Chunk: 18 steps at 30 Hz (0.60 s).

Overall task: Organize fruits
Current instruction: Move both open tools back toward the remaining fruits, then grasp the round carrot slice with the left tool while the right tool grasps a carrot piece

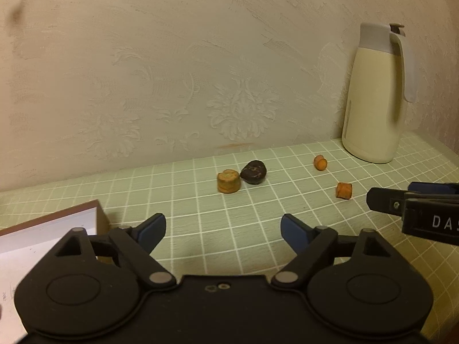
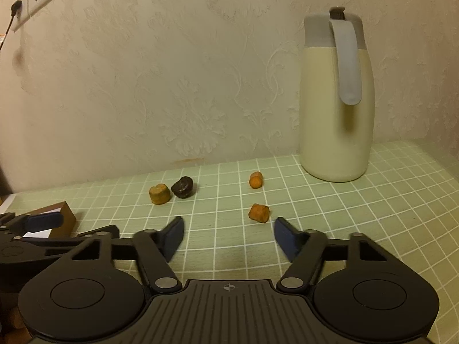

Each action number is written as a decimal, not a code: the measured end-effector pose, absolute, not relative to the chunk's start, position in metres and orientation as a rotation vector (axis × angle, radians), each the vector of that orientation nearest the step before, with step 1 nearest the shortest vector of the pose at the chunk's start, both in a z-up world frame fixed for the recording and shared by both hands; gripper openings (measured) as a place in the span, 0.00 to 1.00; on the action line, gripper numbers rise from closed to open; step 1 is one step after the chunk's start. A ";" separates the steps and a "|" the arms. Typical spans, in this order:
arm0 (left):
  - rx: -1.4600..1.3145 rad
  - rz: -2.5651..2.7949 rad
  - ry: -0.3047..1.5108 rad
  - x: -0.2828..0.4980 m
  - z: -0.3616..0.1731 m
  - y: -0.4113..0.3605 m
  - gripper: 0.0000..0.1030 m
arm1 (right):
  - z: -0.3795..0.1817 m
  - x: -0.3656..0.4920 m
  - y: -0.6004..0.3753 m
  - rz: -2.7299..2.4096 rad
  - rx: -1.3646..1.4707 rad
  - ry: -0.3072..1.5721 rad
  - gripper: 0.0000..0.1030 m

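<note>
Right now both grippers hang low over the green checked tablecloth, jaws apart and nothing between them. Four small pieces lie ahead: a tan cylindrical piece touching a dark lumpy piece, and, well apart to the right, two small orange pieces, the far one near the cream thermos jug and the near one closer to the grippers. A brown-rimmed box with a pale inside sits at the left gripper; I judge it the likely place for the pieces, though nothing confirms that.

The right gripper points at the near orange piece, which lies just ahead of its fingertips and a little right of centre. To take it well, shift slightly right so the piece sits midway, slide forward until both blue pads flank its round sides, then close gently, since it looks soft and could roll on the cloth.

For the left gripper, the tan and dark pieces touch, so come at one from its free side, keeping one finger out of the seam, lest the other be knocked away
</note>
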<state>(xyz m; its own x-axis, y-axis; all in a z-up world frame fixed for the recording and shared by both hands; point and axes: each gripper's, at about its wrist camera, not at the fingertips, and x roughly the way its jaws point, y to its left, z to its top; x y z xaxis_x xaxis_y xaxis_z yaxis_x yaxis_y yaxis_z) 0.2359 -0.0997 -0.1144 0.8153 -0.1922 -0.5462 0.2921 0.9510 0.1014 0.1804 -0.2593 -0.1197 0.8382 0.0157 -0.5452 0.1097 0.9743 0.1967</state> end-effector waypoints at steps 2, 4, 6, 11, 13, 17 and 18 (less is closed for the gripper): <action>0.180 -0.266 0.567 0.242 -0.117 -0.103 0.75 | -0.122 0.186 -0.262 -0.045 0.236 0.585 0.59; 0.171 -0.272 0.577 0.249 -0.119 -0.106 0.73 | -0.124 0.190 -0.265 -0.047 0.238 0.591 0.58; 0.171 -0.272 0.576 0.255 -0.121 -0.108 0.72 | -0.126 0.195 -0.268 -0.046 0.249 0.597 0.57; 0.162 -0.273 0.587 0.272 -0.126 -0.111 0.64 | -0.131 0.208 -0.279 -0.051 0.276 0.611 0.49; 0.157 -0.272 0.594 0.281 -0.127 -0.111 0.61 | -0.134 0.215 -0.283 -0.059 0.280 0.618 0.48; 0.158 -0.267 0.595 0.297 -0.129 -0.114 0.61 | -0.141 0.228 -0.287 -0.069 0.299 0.628 0.47; 0.159 -0.268 0.594 0.301 -0.130 -0.115 0.61 | -0.143 0.231 -0.288 -0.075 0.299 0.632 0.47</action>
